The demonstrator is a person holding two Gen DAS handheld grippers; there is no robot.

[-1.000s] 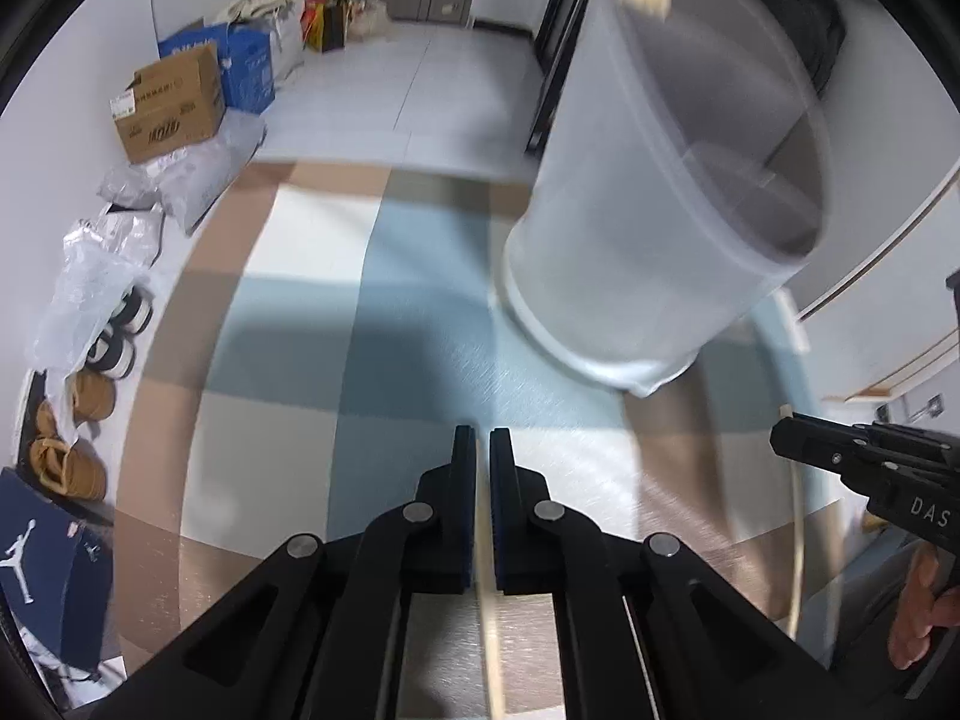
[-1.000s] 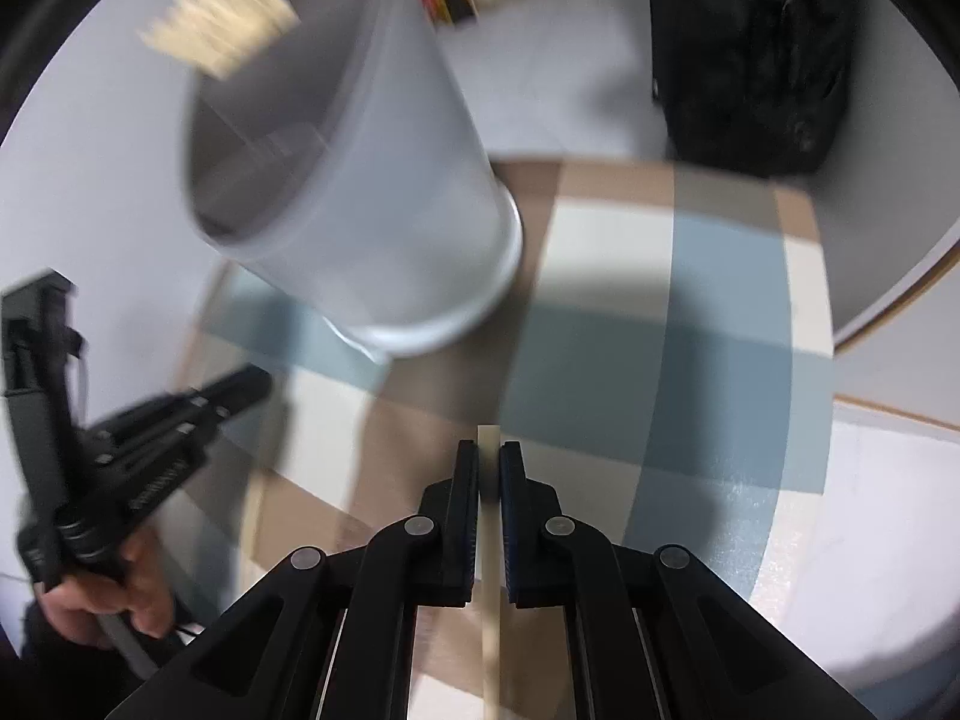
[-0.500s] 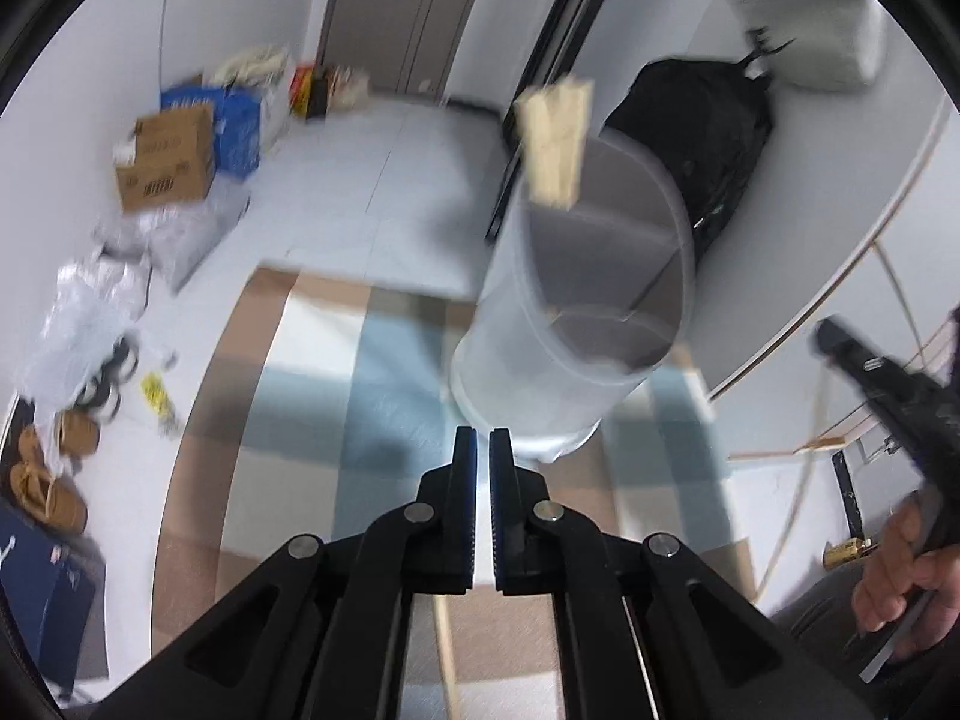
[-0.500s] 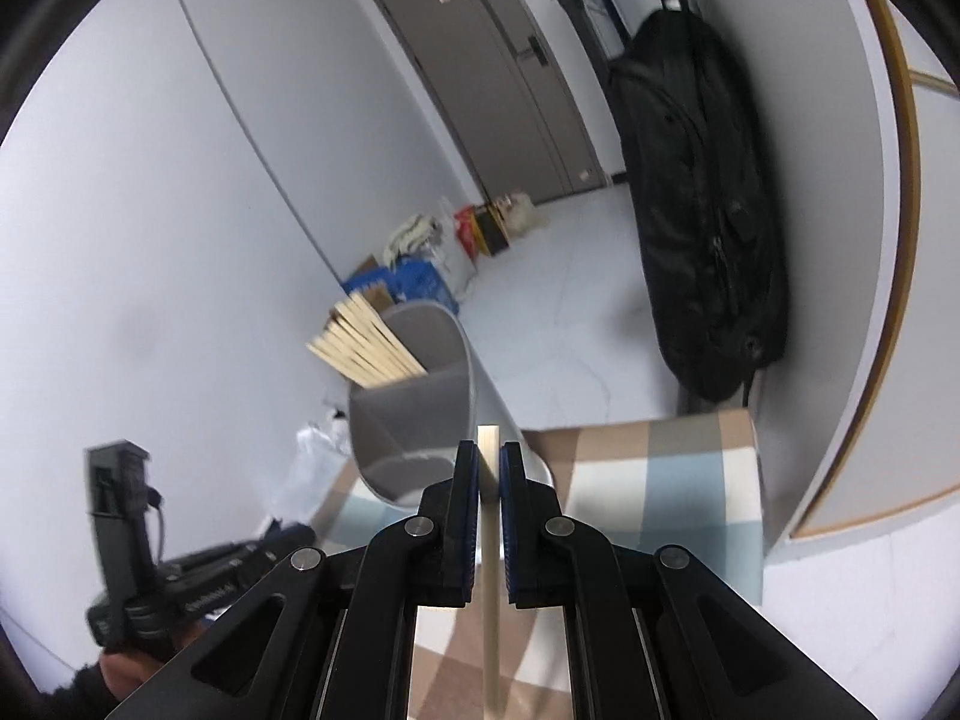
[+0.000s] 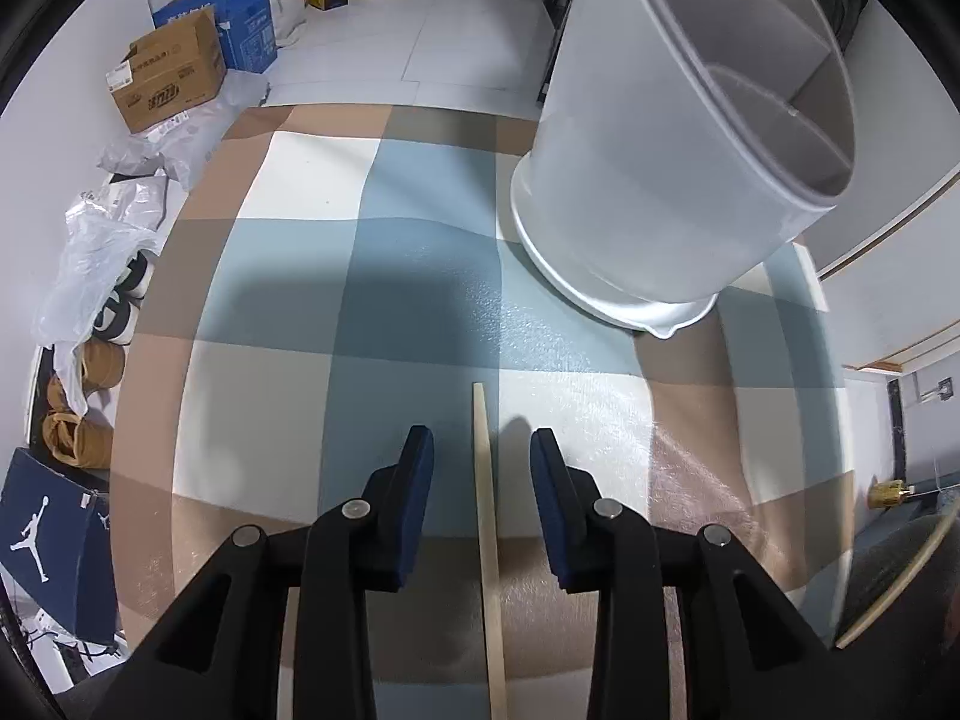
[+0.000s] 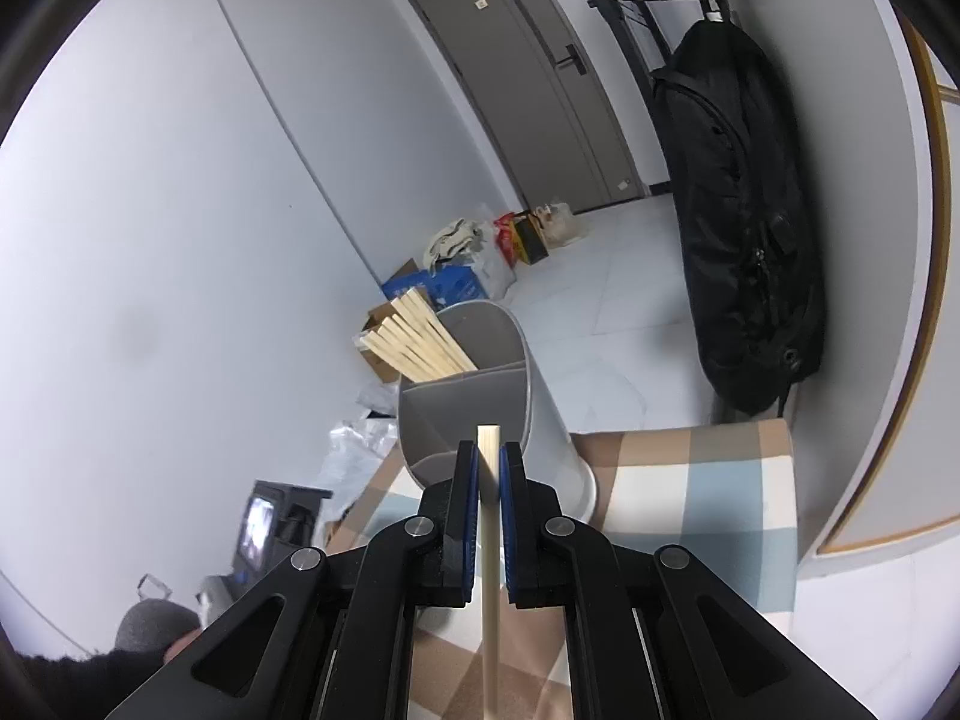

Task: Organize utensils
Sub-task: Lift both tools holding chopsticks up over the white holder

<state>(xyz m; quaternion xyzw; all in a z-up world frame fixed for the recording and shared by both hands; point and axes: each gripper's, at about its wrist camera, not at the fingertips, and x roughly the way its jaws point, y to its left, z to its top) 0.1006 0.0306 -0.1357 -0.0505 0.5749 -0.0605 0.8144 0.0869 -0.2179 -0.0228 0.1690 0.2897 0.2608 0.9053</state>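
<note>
My left gripper (image 5: 481, 450) points down at the checked tablecloth (image 5: 288, 396). Its jaws are opening, and a pale wooden chopstick (image 5: 485, 498) lies on the cloth between them, untouched by either pad. The white divided utensil holder (image 5: 660, 168) stands to the upper right of it. In the right wrist view my right gripper (image 6: 487, 450) is shut on another chopstick (image 6: 487, 570), held up in front of the holder (image 6: 480, 402). Several chopsticks (image 6: 414, 342) lean out of the holder's far compartment.
Cardboard boxes (image 5: 168, 78), plastic bags (image 5: 90, 252) and shoes (image 5: 78, 426) sit on the floor left of the table. A black bag (image 6: 744, 240) hangs at the right wall beside a door (image 6: 528, 78). A person's head (image 6: 156, 624) shows at the lower left.
The left gripper's jaws have parted and let go of the chopstick, which now lies on the cloth. The right gripper rose and tilted up from the table, still gripping its chopstick.
</note>
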